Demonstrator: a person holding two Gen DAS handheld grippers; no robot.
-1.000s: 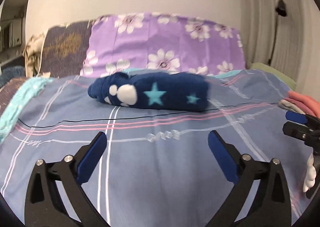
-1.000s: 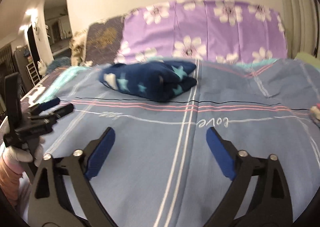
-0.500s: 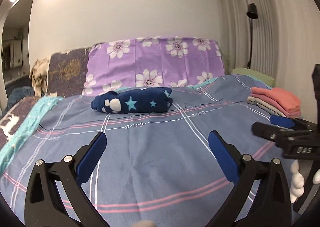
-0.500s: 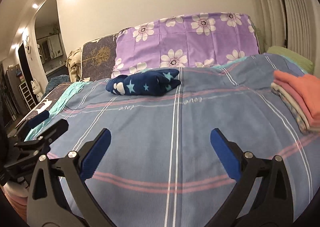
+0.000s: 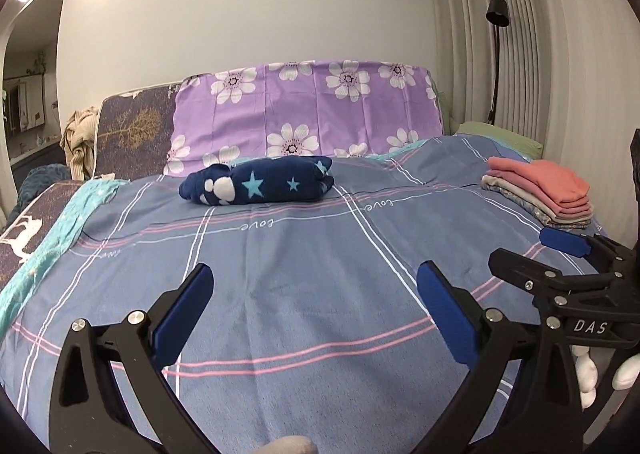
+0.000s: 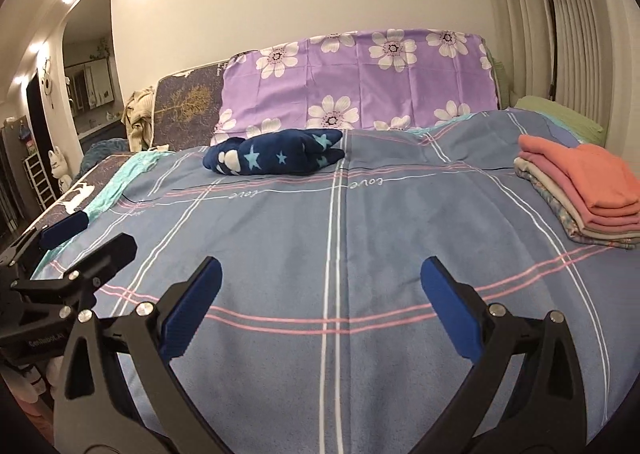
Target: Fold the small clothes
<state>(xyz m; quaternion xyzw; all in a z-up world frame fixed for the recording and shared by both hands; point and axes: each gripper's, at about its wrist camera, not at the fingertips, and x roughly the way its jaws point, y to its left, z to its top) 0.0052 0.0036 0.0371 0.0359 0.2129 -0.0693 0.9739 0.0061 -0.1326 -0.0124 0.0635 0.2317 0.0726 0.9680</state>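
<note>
Lettering reading "love" is woven into the white lines of the blue checked bedspread [image 5: 304, 262]. "DAS" is printed on the right gripper [image 6: 320, 310], "GenRobot.AI" on the left gripper [image 5: 316, 314]. Both hover above the bedspread with blue-padded jaws spread wide, gripping nothing. Near the purple flowered pillow [image 5: 320, 110] lies a folded navy garment with stars [image 5: 260, 184]; a stack of folded pink clothes [image 6: 580, 190] sits well apart at the right edge
</note>
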